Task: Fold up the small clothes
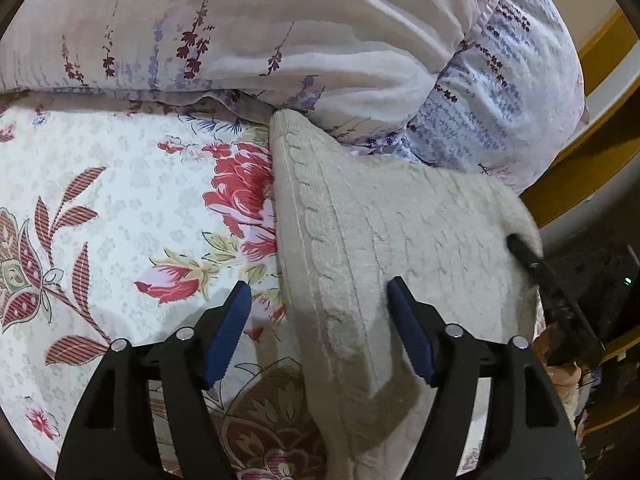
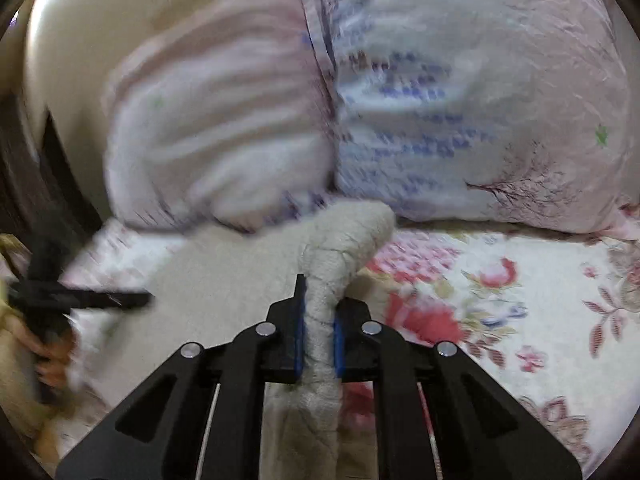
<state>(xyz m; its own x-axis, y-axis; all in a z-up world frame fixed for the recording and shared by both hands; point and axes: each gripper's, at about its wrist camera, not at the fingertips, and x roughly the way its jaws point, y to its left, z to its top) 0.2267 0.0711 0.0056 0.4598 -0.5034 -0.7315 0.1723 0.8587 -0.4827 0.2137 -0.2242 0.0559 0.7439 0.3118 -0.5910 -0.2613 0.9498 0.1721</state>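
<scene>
The cream cable-knit sweater (image 1: 384, 248) lies on the floral bedsheet (image 1: 120, 208), its far end against the lavender-print pillows (image 1: 320, 40). The left gripper (image 1: 320, 304) hangs spread wide over its near edge, gripping nothing. The right gripper (image 2: 318, 320) pinches a bunched fold of the knit.

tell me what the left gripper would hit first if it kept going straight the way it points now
Probably the cream knit garment: the open left gripper points along its left edge, where it lies on the floral bedsheet. Beyond that comes the pillow. Depth is hard to judge here.
</scene>
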